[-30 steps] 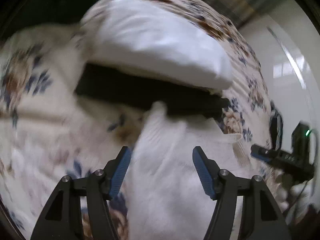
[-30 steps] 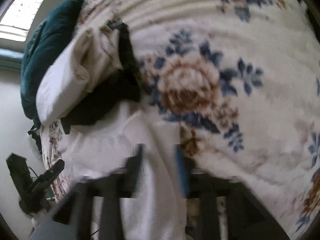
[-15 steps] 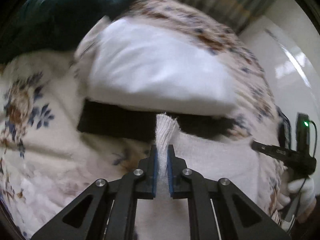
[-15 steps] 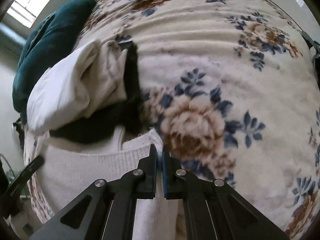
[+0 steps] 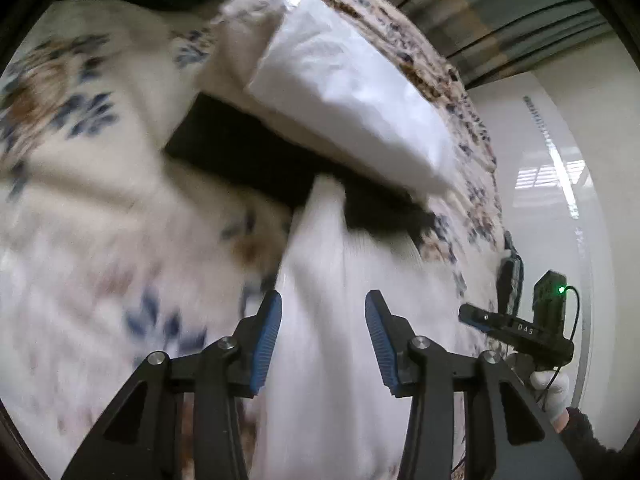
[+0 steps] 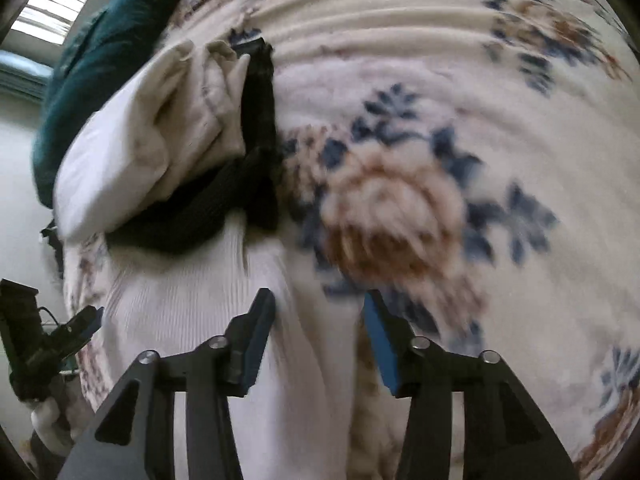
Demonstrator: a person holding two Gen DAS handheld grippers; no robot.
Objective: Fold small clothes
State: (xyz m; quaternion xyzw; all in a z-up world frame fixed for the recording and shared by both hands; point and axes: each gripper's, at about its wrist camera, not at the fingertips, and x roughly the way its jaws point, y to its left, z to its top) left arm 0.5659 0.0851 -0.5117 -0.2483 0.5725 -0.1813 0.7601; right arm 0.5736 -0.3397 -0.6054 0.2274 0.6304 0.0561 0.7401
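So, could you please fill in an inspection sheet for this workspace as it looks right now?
Surface: floral blanket covering a bed.
Job's things: white knit garment lying on the blanket; black garment beyond it, under a white folded piece.
Clutter: dark teal cushion at the far end.
Grippers: left gripper and right gripper have just been opening; jaws apart, the knit between them, not pinched.
Cables: thin black lead at the other gripper's unit with a green light.
Surroundings: window, pale wall, curtain.
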